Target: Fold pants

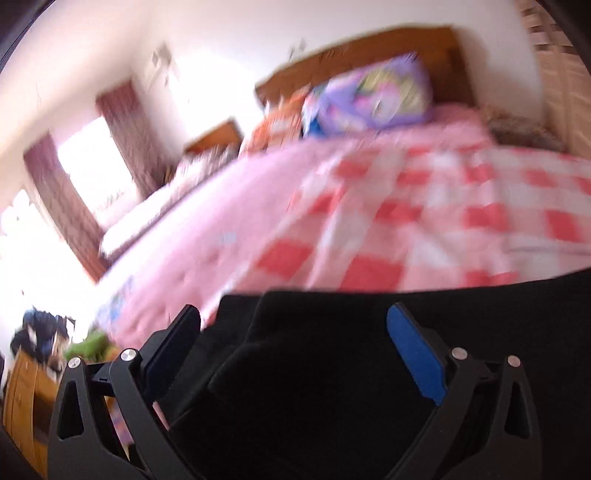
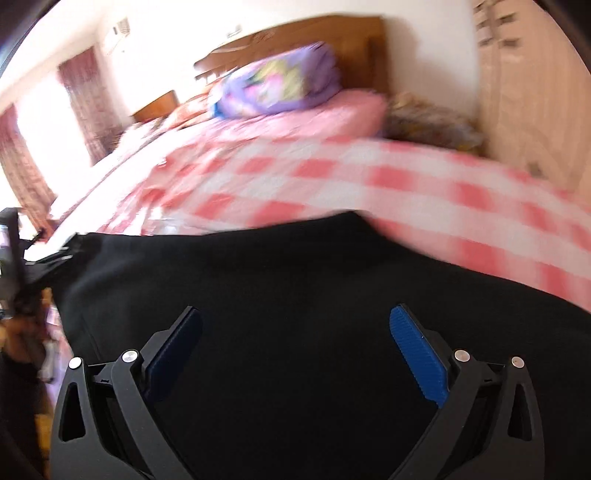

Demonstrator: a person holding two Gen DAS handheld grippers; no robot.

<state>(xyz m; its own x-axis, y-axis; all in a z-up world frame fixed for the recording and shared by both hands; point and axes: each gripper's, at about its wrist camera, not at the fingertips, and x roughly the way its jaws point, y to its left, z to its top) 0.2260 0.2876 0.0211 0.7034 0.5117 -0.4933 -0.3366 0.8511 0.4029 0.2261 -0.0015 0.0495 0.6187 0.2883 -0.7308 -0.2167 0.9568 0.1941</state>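
Black pants (image 2: 295,280) blurred, both claws spread

both views are bright with daylight from the window (image 1: 92,162) on the left, which is blown out to plain white and washes the wall (image 1: 229,44) beside it. motion blur smears the checked bedspread (image 1: 424,206), the pillow (image 2: 277,85) and the headboard (image 2: 332,33). the black pants (image 2: 295,280) show no detail. fisheye bending curves the room, and dark corners frame each picture.
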